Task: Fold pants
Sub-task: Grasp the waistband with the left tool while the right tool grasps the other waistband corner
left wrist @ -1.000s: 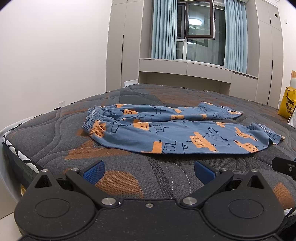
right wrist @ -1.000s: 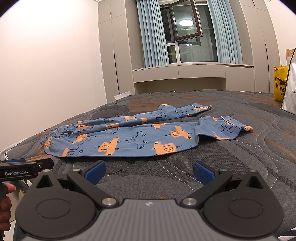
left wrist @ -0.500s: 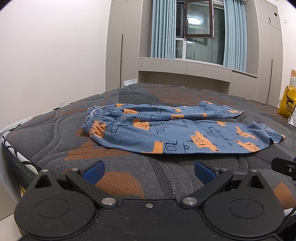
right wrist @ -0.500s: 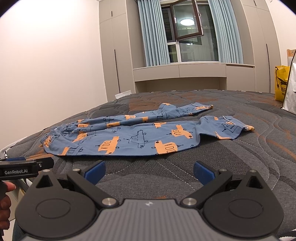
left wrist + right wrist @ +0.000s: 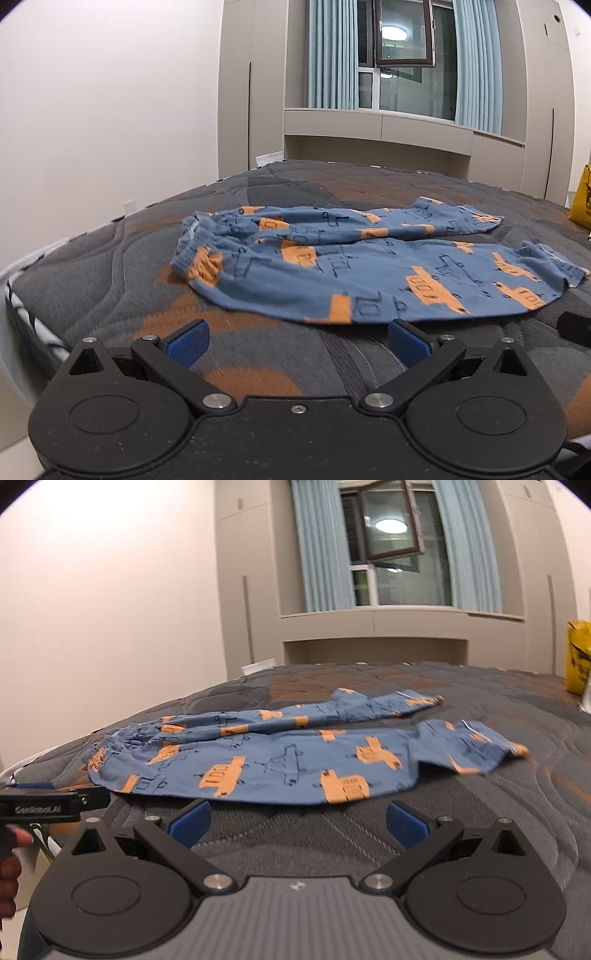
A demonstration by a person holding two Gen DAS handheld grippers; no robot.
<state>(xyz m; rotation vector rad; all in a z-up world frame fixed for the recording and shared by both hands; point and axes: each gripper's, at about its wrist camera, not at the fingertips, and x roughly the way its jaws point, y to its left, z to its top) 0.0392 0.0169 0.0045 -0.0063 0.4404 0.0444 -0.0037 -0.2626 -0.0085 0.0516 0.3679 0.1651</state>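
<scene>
Two open grippers hover over a quilted grey and orange bed (image 5: 110,266), each empty. The left gripper (image 5: 297,338) and right gripper (image 5: 297,819) sit just short of the blue pants (image 5: 369,269) with orange prints, spread flat on the bed. Beyond the pants stand a curtained window (image 5: 402,55) and a yellow bag (image 5: 578,657).

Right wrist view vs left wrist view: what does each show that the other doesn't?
Right wrist only: the left tool seen side-on at the frame's left edge, the person's hand under it. Left wrist only: a white wall outlet beside the mattress. Both: the blue pants spread flat and unfolded on the mattress, the yellow bag at far right, and each view's own tool wide open, short of the fabric.
</scene>
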